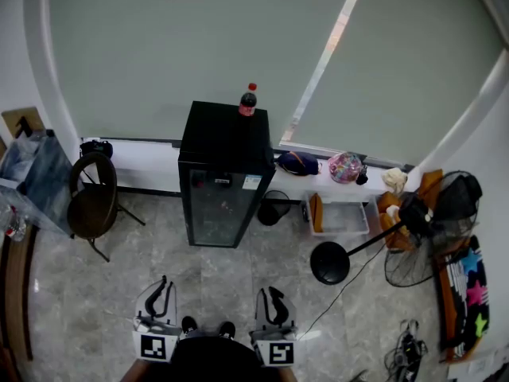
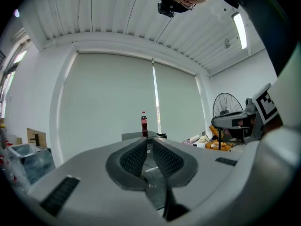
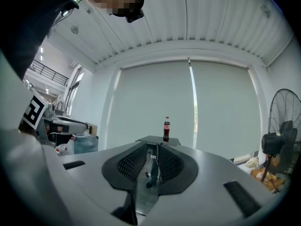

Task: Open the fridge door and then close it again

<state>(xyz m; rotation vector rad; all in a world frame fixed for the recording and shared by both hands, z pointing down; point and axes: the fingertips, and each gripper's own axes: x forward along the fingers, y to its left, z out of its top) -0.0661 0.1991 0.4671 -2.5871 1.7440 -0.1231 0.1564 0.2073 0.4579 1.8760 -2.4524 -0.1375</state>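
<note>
The fridge (image 1: 224, 177) is standing by the wall under the big window blind, and its glass door (image 1: 216, 211) is looking shut. It is well apart from the person, so the job is not really under way yet.

A few things could be going wrong from here. A red-capped bottle (image 1: 248, 100) is standing upright on top of the fridge, near the back edge. If the door is getting yanked open or banged shut, I think the fridge may be shaking and the bottle may be tipping over or rolling off. The fridge is small, so a hard pull may also be dragging it across the floor. On the way there, the round foot of the fan (image 1: 329, 263) and its thin cord are lying on the floor just to the right, and a foot could be catching on them. I cannot make out a handle on the door, so finding where to pull may be taking some care.

The left tool (image 1: 164, 282) and the right tool (image 1: 275, 293) are being held low, close to the person's body, side by side. Both are pointing level, straight at the fridge. Both are clenched, with their jaws together and nothing between them. They will be needing to spread apart before they can be gripping the door.
</note>
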